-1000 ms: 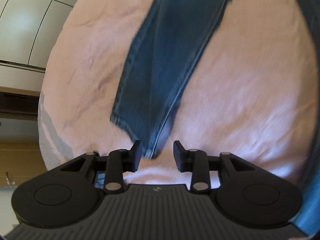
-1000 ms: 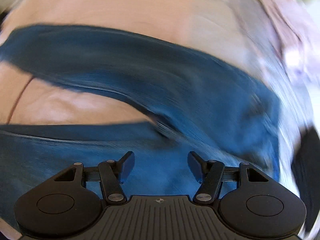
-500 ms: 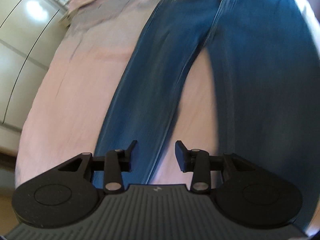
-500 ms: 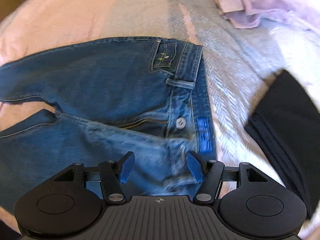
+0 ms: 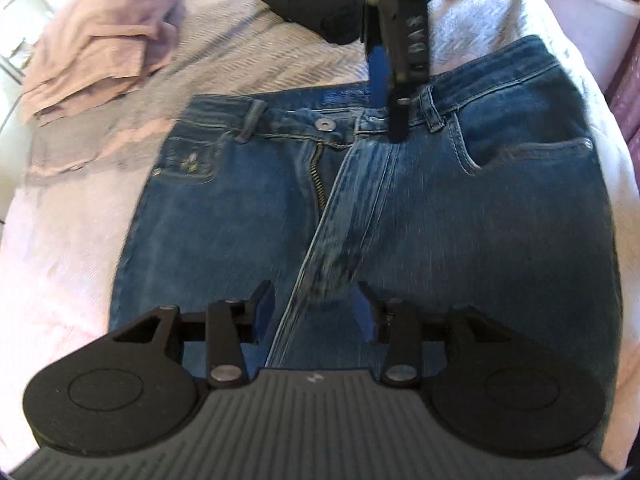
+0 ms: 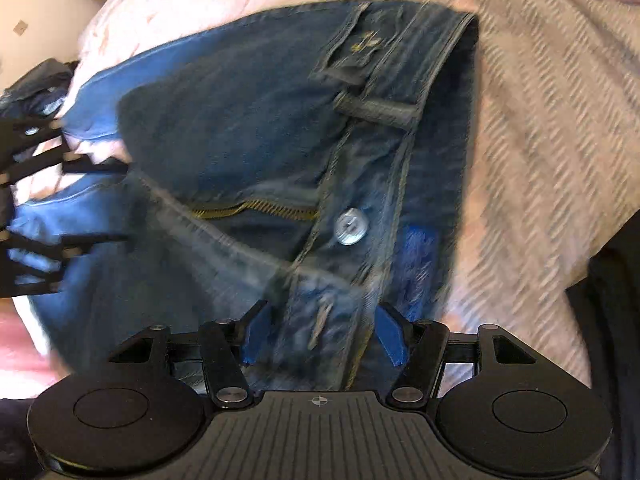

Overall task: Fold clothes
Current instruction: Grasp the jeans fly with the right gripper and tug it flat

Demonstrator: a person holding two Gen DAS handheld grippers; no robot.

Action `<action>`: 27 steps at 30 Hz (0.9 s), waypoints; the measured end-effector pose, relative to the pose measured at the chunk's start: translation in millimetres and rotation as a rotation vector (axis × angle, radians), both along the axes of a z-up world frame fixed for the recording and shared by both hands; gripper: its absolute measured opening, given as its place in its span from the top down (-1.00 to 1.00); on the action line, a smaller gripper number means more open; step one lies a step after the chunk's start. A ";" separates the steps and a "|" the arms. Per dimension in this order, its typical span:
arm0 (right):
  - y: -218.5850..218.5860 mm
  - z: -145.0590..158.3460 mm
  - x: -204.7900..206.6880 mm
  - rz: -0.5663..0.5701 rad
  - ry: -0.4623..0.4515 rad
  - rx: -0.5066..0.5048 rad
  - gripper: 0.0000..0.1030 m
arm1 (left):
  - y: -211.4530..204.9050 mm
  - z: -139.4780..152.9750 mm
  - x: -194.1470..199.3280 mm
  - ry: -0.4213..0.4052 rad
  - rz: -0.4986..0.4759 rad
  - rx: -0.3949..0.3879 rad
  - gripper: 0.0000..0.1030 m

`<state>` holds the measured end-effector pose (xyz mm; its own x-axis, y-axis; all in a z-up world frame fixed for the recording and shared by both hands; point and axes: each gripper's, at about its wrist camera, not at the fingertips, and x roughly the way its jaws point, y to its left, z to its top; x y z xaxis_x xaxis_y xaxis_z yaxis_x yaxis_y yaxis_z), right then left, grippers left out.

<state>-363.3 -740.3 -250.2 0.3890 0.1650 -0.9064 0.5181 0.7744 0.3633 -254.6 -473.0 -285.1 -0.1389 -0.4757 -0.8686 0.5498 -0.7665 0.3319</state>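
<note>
Left wrist view: blue jeans (image 5: 420,208) lie flat on the bed (image 5: 60,240), front side up. Denim is mid-blue, faded along the fly; zip open, brass teeth showing, metal button (image 5: 324,124) at the waistband undone. Waistband lies at the far end from my left tongs (image 5: 316,300), the fly seam running straight toward them, so the long axis runs from me to the far end; the legs leave the view at the bottom.

Left tongs: jaws apart, just been opening, hovering over the crotch seam, nothing pressed between the pads. Right tongs (image 5: 394,120): they come down from the top edge to the waistband just beside the button.

Right wrist view: right tongs' jaws stand wide apart with the waistband edge and fly flap between the blue pads; I cannot tell whether they touch the cloth. View is blurred.

Edges: bare pale bedcover on both sides of the hips. A crumpled pink garment (image 5: 92,44) lies well left of the waistband, a folded black garment (image 5: 316,0) just beyond it.
</note>
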 end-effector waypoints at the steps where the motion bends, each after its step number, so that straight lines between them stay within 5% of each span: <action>1: 5.1 1.0 -1.2 0.031 0.014 0.012 -0.20 | -4.0 -3.8 -2.7 -0.003 -0.005 0.012 0.22; 4: 6.8 -4.8 -10.8 0.004 0.003 0.042 -0.20 | -14.1 -15.7 -7.9 -0.018 -0.008 0.045 0.21; 8: -2.9 -14.4 -12.3 -0.072 -0.006 0.104 0.52 | -16.0 -20.1 -5.5 -0.017 0.020 0.070 0.20; 11: 3.7 14.5 -8.3 -0.011 -0.036 0.041 0.73 | -13.6 -10.0 -2.4 -0.009 0.040 0.063 0.24; 15: -4.0 51.4 -13.6 -0.028 -0.115 -0.019 0.73 | -20.2 2.6 6.7 0.035 0.100 0.042 0.19; 19: -11.8 26.4 -4.8 -0.029 -0.093 -0.039 0.71 | -36.2 -18.2 6.5 0.020 0.134 0.081 0.08; 23: -10.4 -1.2 -8.5 -0.054 -0.070 -0.022 0.46 | -34.1 -23.5 7.8 0.008 0.155 0.096 0.10; 24: -6.4 5.9 -9.3 -0.050 -0.065 -0.041 0.43 | -31.5 -19.0 9.4 0.011 0.163 0.099 0.13; 26: 2.4 23.5 -11.0 -0.039 -0.052 -0.103 -0.02 | -24.4 -5.9 13.7 0.026 0.177 0.092 0.14; 27: 7.0 33.8 -11.8 -0.033 -0.045 -0.144 -0.02 | -19.6 2.0 16.6 0.043 0.188 0.077 0.15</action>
